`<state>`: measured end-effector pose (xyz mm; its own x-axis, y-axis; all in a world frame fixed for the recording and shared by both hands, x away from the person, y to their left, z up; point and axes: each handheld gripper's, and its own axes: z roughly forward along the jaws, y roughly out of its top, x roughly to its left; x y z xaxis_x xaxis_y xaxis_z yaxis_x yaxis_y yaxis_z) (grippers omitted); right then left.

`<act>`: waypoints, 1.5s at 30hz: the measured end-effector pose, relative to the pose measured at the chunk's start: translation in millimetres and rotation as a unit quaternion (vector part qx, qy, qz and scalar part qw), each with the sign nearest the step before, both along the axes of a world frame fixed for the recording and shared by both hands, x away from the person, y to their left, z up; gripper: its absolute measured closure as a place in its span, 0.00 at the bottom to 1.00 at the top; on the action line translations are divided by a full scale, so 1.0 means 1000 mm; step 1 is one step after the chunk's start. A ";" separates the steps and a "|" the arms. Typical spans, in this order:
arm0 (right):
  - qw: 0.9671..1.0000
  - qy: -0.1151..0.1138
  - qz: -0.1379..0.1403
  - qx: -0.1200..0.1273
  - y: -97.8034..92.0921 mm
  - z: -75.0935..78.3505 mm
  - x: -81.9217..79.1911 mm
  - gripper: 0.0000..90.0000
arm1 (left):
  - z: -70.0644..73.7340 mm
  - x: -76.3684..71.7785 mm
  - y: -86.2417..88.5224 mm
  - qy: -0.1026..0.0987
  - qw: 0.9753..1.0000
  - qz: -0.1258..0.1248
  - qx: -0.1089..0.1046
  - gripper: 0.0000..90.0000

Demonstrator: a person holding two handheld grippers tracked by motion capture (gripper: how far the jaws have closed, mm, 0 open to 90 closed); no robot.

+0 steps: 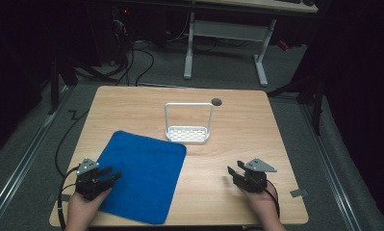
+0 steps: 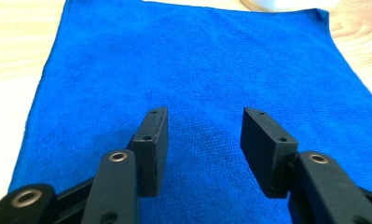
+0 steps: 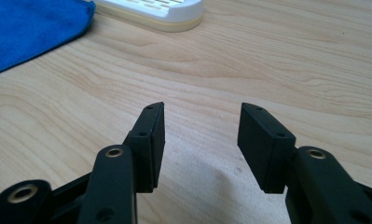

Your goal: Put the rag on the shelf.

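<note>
Dark surroundings ring a square wooden table (image 1: 237, 125), with grey carpet, loose cables and the white legs of another desk (image 1: 225, 45) beyond its far edge.

Largest on the table is a blue cloth (image 1: 144, 175), spread flat on the near-left part, its near edge close to the table's front edge. In the left gripper view the cloth (image 2: 193, 70) covers most of the surface ahead, with bare wood at the left and right margins.

Next is a white rack (image 1: 188, 125), standing upright near the middle of the table, just beyond the cloth's far-right corner and apart from it. It has a flat slotted base and a tall thin frame rising from it. In the right gripper view the base (image 3: 151, 11) sits at the top, beside the cloth's corner (image 3: 30, 32).

A small dark round spot (image 1: 216, 101) lies on the wood behind the rack; what it is cannot be told.

The left gripper (image 1: 113, 174), held in the person's left hand (image 1: 83, 209), hovers over the cloth's near-left edge, jaws apart and holding nothing (image 2: 204, 130).

The right gripper (image 1: 235, 172), held in the right hand (image 1: 262, 204), sits over bare wood at the near right, well apart from the rack, jaws spread and empty (image 3: 202, 130).
</note>
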<state>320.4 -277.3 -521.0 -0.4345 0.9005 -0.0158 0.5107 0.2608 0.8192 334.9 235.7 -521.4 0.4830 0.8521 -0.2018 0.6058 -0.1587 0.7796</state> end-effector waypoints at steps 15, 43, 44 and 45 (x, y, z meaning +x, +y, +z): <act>1.000 -0.006 -0.016 0.010 -0.012 0.003 -0.004 0.67 | 0.000 0.000 -0.024 0.034 0.998 -0.054 0.018 0.89; 0.996 0.007 0.081 0.025 0.047 0.008 -0.003 0.91 | 0.008 -0.013 -0.050 0.011 0.994 -0.096 0.054 0.80; 0.996 0.007 0.081 0.025 0.047 0.008 -0.003 0.91 | 0.008 -0.012 -0.042 0.010 0.995 -0.083 0.058 0.80; 0.995 0.012 0.092 0.024 0.054 0.008 -0.003 0.94 | 0.006 -0.009 -0.032 0.011 0.995 -0.064 0.074 0.80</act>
<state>317.8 -223.6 -512.7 -0.5913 0.8056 0.0372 0.4775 0.3127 0.8211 325.8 203.6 -515.0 0.5865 0.8048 -0.0912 0.5903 -0.3477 0.7284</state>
